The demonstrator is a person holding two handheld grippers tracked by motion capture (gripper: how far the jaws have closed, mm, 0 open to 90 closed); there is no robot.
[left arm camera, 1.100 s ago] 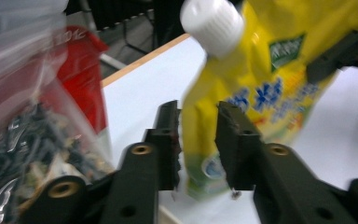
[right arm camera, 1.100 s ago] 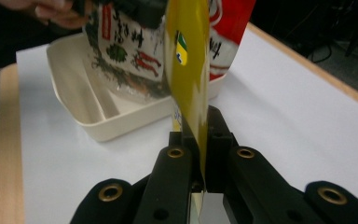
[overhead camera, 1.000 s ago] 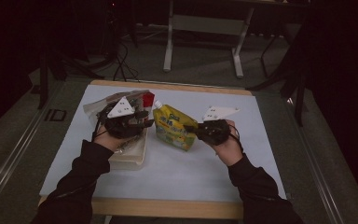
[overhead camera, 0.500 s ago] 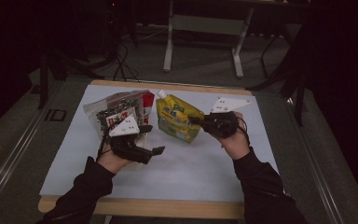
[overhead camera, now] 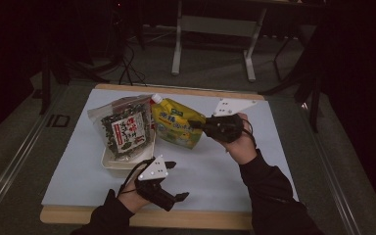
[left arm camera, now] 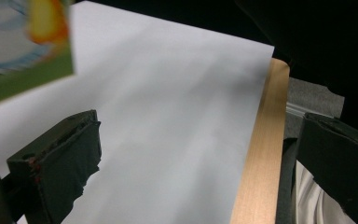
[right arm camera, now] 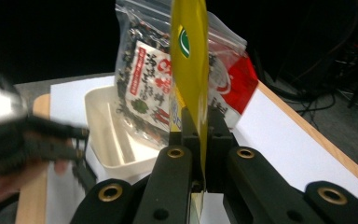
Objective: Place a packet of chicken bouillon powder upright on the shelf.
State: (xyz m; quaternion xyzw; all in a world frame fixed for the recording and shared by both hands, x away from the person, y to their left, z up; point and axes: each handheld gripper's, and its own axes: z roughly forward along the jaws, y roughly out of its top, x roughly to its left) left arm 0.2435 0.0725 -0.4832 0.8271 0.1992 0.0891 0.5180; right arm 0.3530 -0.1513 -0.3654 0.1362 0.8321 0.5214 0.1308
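A yellow refill pouch (overhead camera: 176, 128) with a white cap hangs tilted over the white mat, and my right gripper (overhead camera: 199, 125) is shut on its edge. In the right gripper view the pouch (right arm camera: 189, 65) stands edge-on between the pressed jaws of the right gripper (right arm camera: 199, 128). A clear bag of dark seaweed (overhead camera: 125, 129) with a red and white label leans in a shallow white tray (overhead camera: 127, 162). My left gripper (overhead camera: 175, 181) is near the front edge. Its jaws have just been opening and stand wide, with nothing between them in the left gripper view (left arm camera: 196, 154).
The white mat (overhead camera: 215, 171) covers a wooden board whose front edge (left arm camera: 256, 158) runs close beside the left gripper. The seaweed bag (right arm camera: 142, 88) and tray (right arm camera: 105, 135) lie just behind the pouch. Metal stand legs (overhead camera: 178, 44) rise beyond the table.
My left gripper has drawn back from the bag and tray toward the front edge, and its jaws have opened. The seaweed bag stays in the tray. The right gripper has lifted the pouch slightly.
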